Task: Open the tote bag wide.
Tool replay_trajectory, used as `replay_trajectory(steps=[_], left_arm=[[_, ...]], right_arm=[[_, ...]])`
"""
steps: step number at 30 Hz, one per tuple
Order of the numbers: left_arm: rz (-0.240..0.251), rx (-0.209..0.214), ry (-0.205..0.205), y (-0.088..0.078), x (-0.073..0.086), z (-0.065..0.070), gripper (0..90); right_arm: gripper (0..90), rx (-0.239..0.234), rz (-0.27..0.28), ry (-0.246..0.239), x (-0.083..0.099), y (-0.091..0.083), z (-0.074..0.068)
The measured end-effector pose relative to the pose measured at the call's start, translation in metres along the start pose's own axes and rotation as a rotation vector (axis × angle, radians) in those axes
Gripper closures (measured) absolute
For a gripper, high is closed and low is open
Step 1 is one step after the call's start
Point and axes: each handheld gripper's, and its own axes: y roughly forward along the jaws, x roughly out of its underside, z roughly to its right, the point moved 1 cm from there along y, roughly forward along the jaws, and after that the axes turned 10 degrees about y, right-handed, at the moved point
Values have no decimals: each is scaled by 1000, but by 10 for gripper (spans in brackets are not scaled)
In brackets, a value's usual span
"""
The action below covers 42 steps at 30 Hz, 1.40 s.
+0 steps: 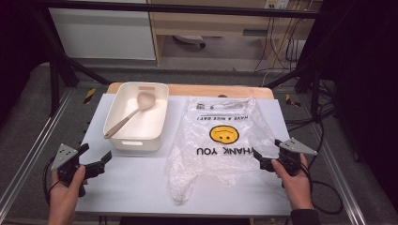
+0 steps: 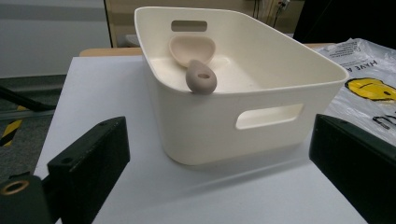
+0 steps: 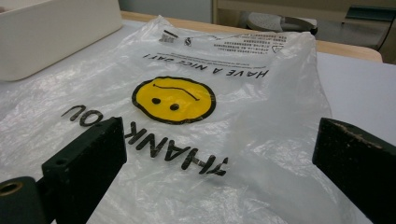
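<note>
Waiting at the near edge of the table (image 1: 141, 187), both tongs idle; nothing gripped, no step of the work begun, by the look of it

Left tongs (image 1: 96, 161): jaws spread wide, empty, low over the bare white surface, aimed at the tub (image 1: 137, 117) just ahead; also seen in the left gripper view (image 2: 210, 177), jaws well apart with the tub's near wall between their lines of sight

Right tongs (image 1: 265, 161): jaws spread wide, empty, at the right near corner of the bag (image 1: 220, 140); the right gripper view (image 3: 219, 177) has the film lying just ahead of and beneath the jaws, touching or not cannot be told

Tub: white, upright, cut-out handles, on the left back part of the table; holds a spoon (image 1: 131, 112) lying aslant, bowl at the far end, handle tip resting on the near left rim (image 2: 201, 77)

Bag: thin clear plastic, yellow smiley and "THANK YOU" print, lying flat and crumpled right of the tub, its left edge close beside the tub wall

Next move, as judged: likely the spoon or tub goes with the bag; the bag mouth must be found and pinched first, calling for a low, shallow approach on slippery film

Room: open surface in front of the left tongs; table edge close behind both hands; right edge near the bag
</note>
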Motion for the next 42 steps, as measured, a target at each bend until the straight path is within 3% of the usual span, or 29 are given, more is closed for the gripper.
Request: replay_trajectory(steps=[10, 14, 24, 32, 37, 42], left_arm=[[-6, -9, -4, 1, 1, -2, 45], [-8, -15, -7, 2, 2, -3, 45], [-20, -27, -17, 3, 4, -5, 45], [-24, -30, -20, 3, 5, -6, 45], [-29, -30, -28, 4, 6, -7, 45], [-42, -34, -26, 5, 7, -7, 45]], right_arm=[[42, 13, -9, 11, -9, 3, 4], [43, 21, 21, 22, -29, 5, 11], [46, 54, 40, 20, -48, 18, 23], [93, 104, -6, 36, -55, 43, 43], [233, 132, -66, 68, -52, 65, 69], [302, 143, -119, 65, -43, 82, 78]])
